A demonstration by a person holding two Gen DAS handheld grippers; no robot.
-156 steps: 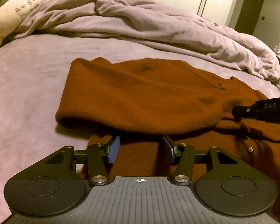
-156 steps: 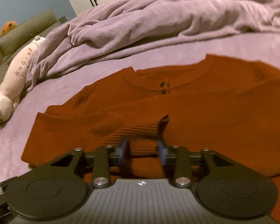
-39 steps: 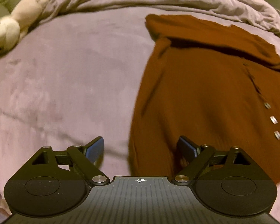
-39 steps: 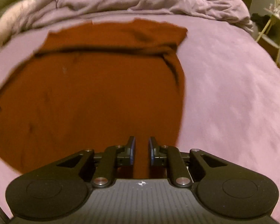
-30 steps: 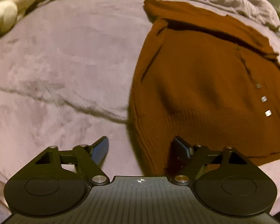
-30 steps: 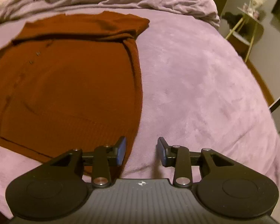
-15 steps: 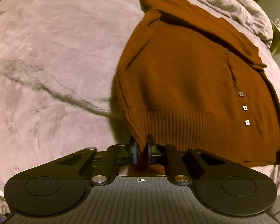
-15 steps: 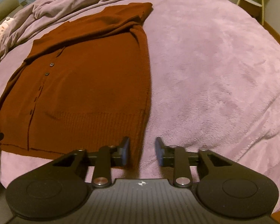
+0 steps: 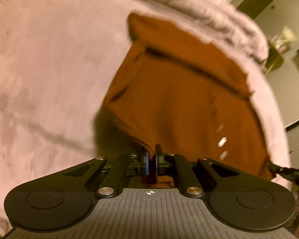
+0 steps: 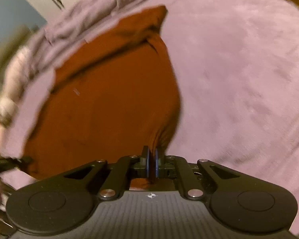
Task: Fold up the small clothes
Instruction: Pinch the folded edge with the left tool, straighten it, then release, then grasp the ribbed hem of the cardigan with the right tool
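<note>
The rust cardigan [image 9: 185, 103] lies buttoned on the purple bed [image 9: 39, 69], its hem corners pinched in the closed left gripper [image 9: 151, 160] and right gripper [image 10: 151, 159]; soft, limp knit, it will likely sag and stretch, so those corners seem the best hold.

Dim warm indoor light, heavy motion blur, fisheye bending at edges.

The cardigan [image 9: 185, 103] is spread on the bed [image 9: 39, 69]. A bunched duvet [image 9: 219, 20] is heaped behind it, along its far edge.
</note>
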